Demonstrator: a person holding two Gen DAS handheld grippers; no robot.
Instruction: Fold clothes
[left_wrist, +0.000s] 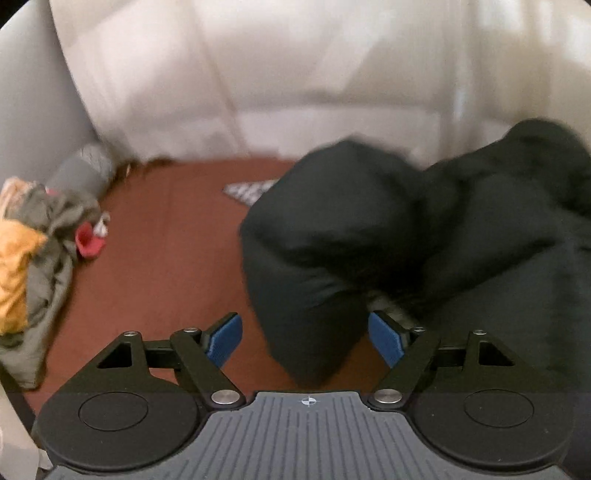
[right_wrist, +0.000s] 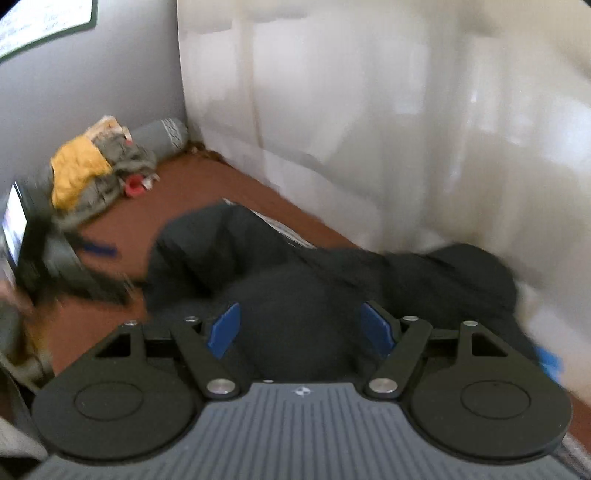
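Note:
A black garment (left_wrist: 369, 236) lies bunched on the brown surface (left_wrist: 166, 258), filling the centre and right of the left wrist view. My left gripper (left_wrist: 304, 338) is open, its blue pads (left_wrist: 225, 339) wide apart, and a fold of the black cloth reaches down between them. In the right wrist view the same black garment (right_wrist: 295, 280) stretches from centre to right. My right gripper (right_wrist: 301, 328) is open just over it, the cloth lying between and under the blue pads (right_wrist: 376, 328). The other gripper (right_wrist: 48, 254) shows blurred at the left edge.
A heap of olive, yellow and red clothes (left_wrist: 37, 251) (right_wrist: 96, 173) sits at the far left by a grey roll (left_wrist: 81, 166). White curtains (left_wrist: 295, 74) hang along the back. A patterned cloth (left_wrist: 247, 190) peeks out behind the black garment.

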